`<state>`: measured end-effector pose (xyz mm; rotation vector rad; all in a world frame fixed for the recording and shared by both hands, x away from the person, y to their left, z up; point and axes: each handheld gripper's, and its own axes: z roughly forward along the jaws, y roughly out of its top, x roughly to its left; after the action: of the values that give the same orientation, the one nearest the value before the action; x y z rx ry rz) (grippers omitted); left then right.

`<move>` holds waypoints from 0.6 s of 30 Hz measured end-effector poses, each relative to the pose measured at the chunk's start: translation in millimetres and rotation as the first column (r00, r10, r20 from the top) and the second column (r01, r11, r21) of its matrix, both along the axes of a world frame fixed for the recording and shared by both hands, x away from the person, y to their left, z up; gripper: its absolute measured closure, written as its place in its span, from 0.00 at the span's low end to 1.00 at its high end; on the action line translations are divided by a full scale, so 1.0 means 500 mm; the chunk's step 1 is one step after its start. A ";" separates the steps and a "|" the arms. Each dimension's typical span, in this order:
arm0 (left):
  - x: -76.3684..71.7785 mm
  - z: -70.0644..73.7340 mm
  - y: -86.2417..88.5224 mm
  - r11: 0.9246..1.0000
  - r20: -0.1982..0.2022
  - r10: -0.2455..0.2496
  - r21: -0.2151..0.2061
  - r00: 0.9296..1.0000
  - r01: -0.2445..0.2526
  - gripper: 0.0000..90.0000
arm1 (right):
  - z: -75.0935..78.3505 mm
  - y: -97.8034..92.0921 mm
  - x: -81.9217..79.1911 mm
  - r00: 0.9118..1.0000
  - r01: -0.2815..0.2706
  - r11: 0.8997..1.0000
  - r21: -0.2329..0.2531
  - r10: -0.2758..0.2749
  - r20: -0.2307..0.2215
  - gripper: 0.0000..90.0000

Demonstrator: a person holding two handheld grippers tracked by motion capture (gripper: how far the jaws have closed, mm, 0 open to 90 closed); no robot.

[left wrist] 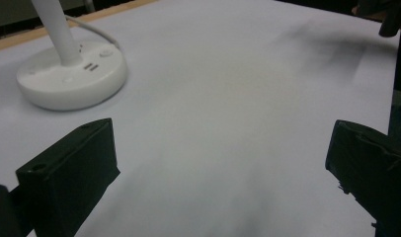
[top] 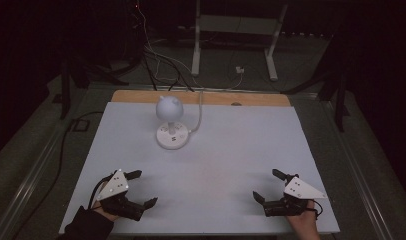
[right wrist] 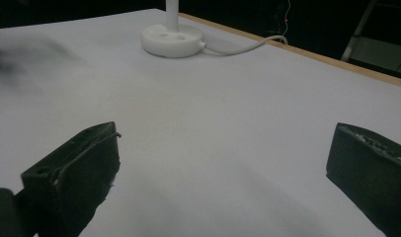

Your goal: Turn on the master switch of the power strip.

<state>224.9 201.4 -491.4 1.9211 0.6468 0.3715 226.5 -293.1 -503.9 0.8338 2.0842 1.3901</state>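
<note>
A small white desk lamp with a round head and a disc base stands toward the back of the white table sheet; its base also appears far off in the right gripper view. My left gripper rests open near the front left corner, its jaws wide apart with nothing between them. At the front right, my right gripper is open too, also holding nothing. Both lie well short of the lamp.
A white cable runs from the lamp base off the back edge, where a wooden strip shows. Beyond the table lie loose wires and a white stand's legs on a dark floor.
</note>
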 end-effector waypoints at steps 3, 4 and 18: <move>0.006 0.016 -0.003 1.000 0.010 -0.002 -0.009 1.000 0.002 0.00 | 0.000 0.001 0.001 1.000 -0.003 1.000 0.002 0.003 0.000 0.00; 0.008 0.019 -0.004 1.000 0.010 -0.003 -0.012 1.000 0.003 0.00 | -0.001 0.001 0.001 1.000 -0.004 1.000 0.003 0.004 -0.002 0.00; 0.046 0.067 -0.024 1.000 0.018 -0.006 -0.018 1.000 0.007 0.00 | 0.000 -0.001 0.002 1.000 -0.005 1.000 0.010 0.005 -0.002 0.00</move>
<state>247.8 189.3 -457.7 1.9001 0.6303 0.3767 227.3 -293.6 -504.0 0.8354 2.0837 1.4036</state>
